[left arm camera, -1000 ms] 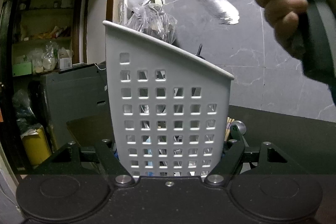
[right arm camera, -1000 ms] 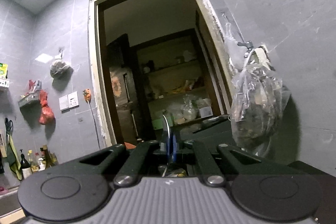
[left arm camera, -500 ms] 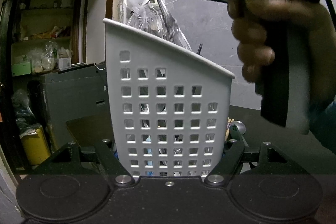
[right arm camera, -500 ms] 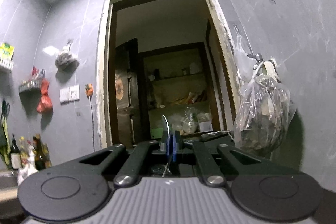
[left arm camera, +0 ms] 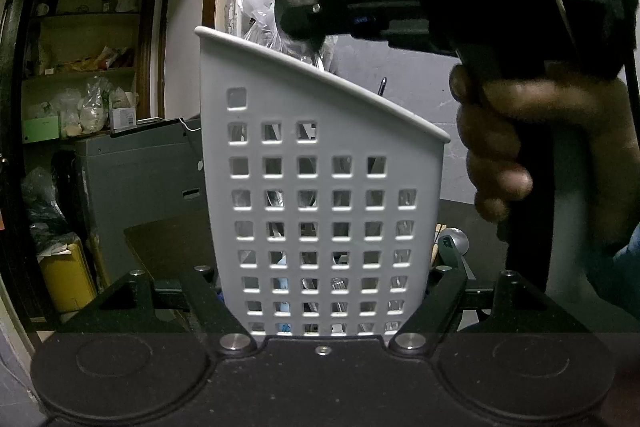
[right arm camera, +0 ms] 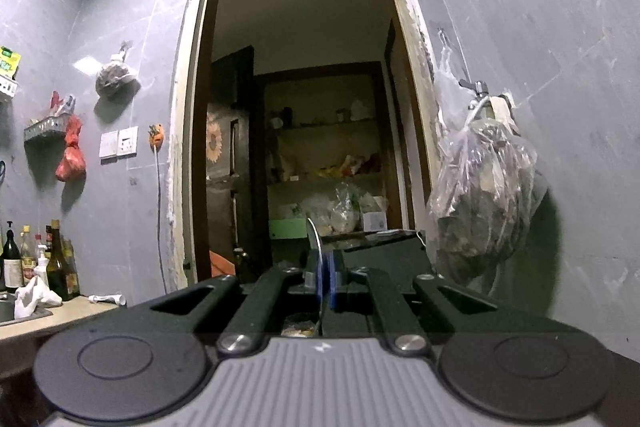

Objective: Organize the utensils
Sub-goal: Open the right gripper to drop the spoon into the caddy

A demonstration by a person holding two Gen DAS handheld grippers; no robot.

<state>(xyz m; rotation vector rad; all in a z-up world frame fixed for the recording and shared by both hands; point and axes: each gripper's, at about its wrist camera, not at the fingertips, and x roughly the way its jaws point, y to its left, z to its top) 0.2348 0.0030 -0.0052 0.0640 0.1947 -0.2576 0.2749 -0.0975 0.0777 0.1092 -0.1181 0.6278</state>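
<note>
Since the earlier frame the right gripper (left arm camera: pixel 316 13) has come down from high above the holder, and the spoon (left arm camera: pixel 298 15) it carries has swung from a near-level pose to handle-down: the bowl now sits just above the sloped rim of the white utensil holder (left arm camera: pixel 320 195), with the handle passing behind the rim into the holder. The left gripper (left arm camera: pixel 324 291) has not shifted.

Tool state:
- Right gripper: clenched on the spoon. In the right wrist view the thin metal edge of the spoon (right arm camera: pixel 314 247) stands upright between the closed blue pads.
- Left gripper: its two arms bracket the base of the utensil holder and appear to grasp it, steadying it (actual pad contact is hidden behind the holder wall).

Progress, as a judgement: the holder already contains several utensils, visible through its square perforations. The spoon is part-way inserted but not yet released. A few items, including wooden sticks (left arm camera: pixel 437 239) and a round-ended metal utensil (left arm camera: pixel 454 241), lie on the dark counter (left arm camera: pixel 472 223) beside the holder and appear to remain unsorted.
</note>
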